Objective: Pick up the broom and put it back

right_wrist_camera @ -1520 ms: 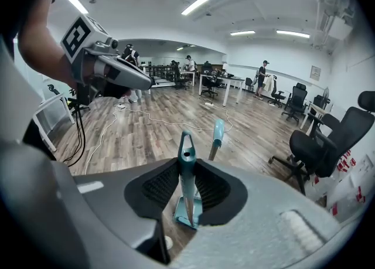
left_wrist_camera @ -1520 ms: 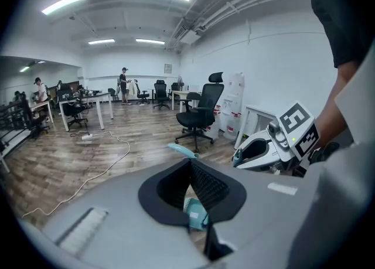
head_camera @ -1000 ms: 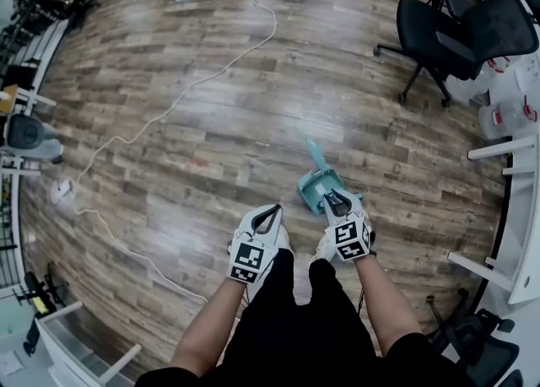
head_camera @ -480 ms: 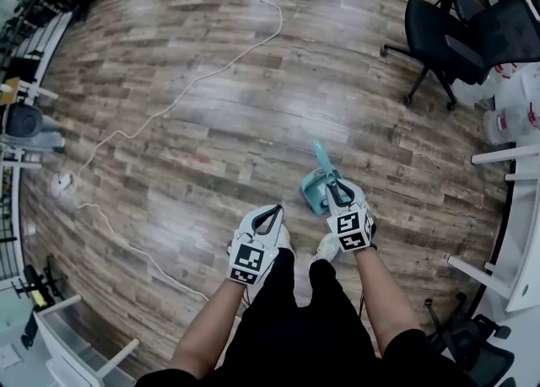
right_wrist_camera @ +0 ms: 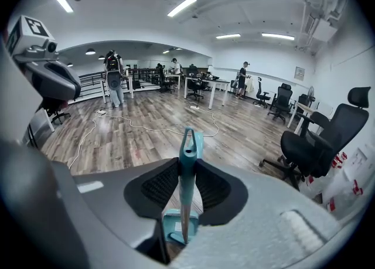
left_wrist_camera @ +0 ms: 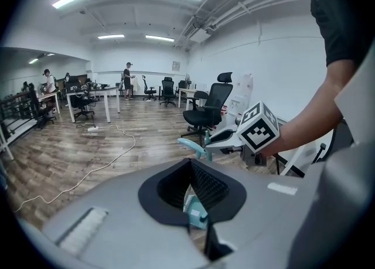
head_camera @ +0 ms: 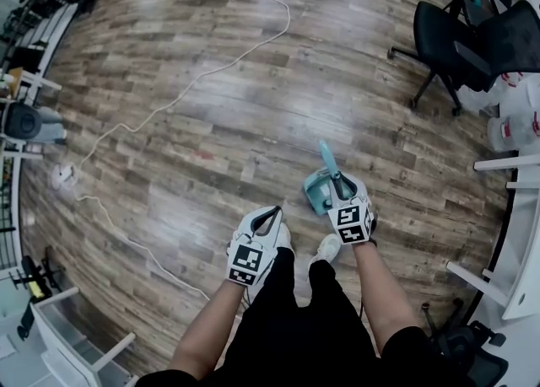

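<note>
A teal broom handle [right_wrist_camera: 186,174] with a loop at its top stands upright between the pads of my right gripper [right_wrist_camera: 186,161], which is shut on it. Straight below it a teal dustpan [right_wrist_camera: 174,227] rests on the wooden floor. In the head view the right gripper [head_camera: 337,180] hangs over the dustpan [head_camera: 317,195], and a teal handle [head_camera: 325,156] juts out beyond its tips. My left gripper [head_camera: 271,212] hovers a little to the left of the dustpan, jaws together and holding nothing. In the left gripper view, the left gripper [left_wrist_camera: 188,165] shows only a sliver of the dustpan [left_wrist_camera: 196,212] past its pads.
A white cable [head_camera: 194,82] snakes over the floor at the left. Black office chairs [head_camera: 472,40] and white desk legs [head_camera: 504,162] stand at the right. My shoe [head_camera: 327,248] is just behind the dustpan. People stand at desks far across the room.
My right gripper has moved a little farther from me, over the dustpan, still gripping the teal handle. The left gripper has stayed where it was.
</note>
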`<action>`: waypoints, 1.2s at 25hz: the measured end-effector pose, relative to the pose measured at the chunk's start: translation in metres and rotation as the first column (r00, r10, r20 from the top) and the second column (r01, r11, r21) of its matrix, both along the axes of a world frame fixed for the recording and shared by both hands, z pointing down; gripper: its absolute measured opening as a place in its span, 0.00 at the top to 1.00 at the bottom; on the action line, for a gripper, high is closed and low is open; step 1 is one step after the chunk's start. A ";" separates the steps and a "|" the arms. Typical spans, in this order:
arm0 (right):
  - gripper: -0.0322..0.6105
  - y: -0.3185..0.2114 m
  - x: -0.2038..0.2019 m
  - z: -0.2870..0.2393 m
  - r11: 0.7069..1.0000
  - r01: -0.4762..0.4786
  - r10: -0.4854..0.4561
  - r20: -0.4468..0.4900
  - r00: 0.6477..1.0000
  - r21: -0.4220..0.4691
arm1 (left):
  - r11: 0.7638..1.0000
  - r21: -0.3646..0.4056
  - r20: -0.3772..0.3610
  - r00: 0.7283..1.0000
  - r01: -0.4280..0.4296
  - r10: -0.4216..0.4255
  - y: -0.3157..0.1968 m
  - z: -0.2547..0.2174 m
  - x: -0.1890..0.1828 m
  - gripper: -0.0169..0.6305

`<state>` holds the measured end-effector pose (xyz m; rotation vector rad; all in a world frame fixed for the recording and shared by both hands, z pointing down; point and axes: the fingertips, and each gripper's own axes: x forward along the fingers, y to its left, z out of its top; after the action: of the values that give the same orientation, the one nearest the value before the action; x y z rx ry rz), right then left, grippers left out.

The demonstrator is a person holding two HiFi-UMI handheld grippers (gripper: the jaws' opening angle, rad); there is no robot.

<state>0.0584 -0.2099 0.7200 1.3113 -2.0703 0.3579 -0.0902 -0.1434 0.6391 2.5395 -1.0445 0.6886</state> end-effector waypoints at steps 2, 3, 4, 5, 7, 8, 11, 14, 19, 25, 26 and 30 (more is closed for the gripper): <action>0.80 -0.001 -0.001 0.001 1.000 -0.003 0.003 -0.005 1.000 0.006 | 1.000 0.001 -0.004 1.000 0.001 -0.001 0.000 -0.001 0.001 0.95; 0.80 -0.002 -0.001 0.001 1.000 -0.004 0.004 -0.006 1.000 0.010 | 1.000 0.001 -0.007 1.000 0.003 -0.003 0.000 -0.001 0.001 0.95; 0.80 -0.003 -0.001 0.002 1.000 -0.004 0.004 -0.005 1.000 0.012 | 1.000 0.000 -0.010 1.000 0.006 -0.006 -0.001 -0.001 0.001 0.95; 0.80 -0.003 -0.002 0.003 1.000 -0.005 0.005 -0.005 1.000 0.010 | 1.000 -0.001 -0.011 1.000 0.008 -0.008 -0.001 -0.001 0.001 0.95; 0.79 -0.003 -0.003 0.004 1.000 -0.006 0.006 -0.012 1.000 -0.002 | 1.000 -0.003 -0.012 1.000 0.010 -0.010 -0.001 -0.001 0.000 0.95; 0.77 -0.003 -0.003 0.005 1.000 -0.008 0.008 -0.016 1.000 -0.007 | 1.000 -0.005 -0.012 1.000 0.011 -0.011 -0.001 0.000 -0.001 0.95; 0.75 -0.003 -0.003 0.007 1.000 -0.016 0.015 -0.020 1.000 -0.012 | 1.000 -0.013 -0.016 1.000 0.016 -0.016 0.000 0.002 -0.004 0.95; 0.68 -0.003 -0.002 0.008 1.000 -0.018 0.018 -0.020 1.000 -0.012 | 1.000 -0.016 -0.015 1.000 0.015 -0.015 0.001 0.003 -0.003 0.95; 0.66 0.003 -0.004 -0.007 1.000 -0.008 0.008 -0.014 1.000 0.016 | 1.000 -0.011 -0.022 1.000 0.008 -0.008 0.000 0.002 0.000 0.95; 0.67 0.021 -0.014 -0.056 0.996 0.002 -0.004 0.022 1.000 0.090 | 1.000 0.027 -0.050 0.999 0.003 -0.002 -0.010 -0.013 0.009 0.95; 0.67 0.026 -0.016 -0.065 0.995 0.001 -0.005 0.032 0.999 0.101 | 0.999 0.040 -0.057 0.998 0.005 -0.003 -0.011 -0.017 0.011 0.95; 0.70 0.039 -0.017 -0.103 0.989 -0.034 0.021 0.091 0.996 0.142 | 0.996 0.092 -0.091 0.996 -0.003 0.011 -0.020 -0.040 0.018 0.95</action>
<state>0.0419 -0.1705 0.6172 1.4330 -2.1891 0.2886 -0.0722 -0.1636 0.5988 2.6268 -1.0594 0.5327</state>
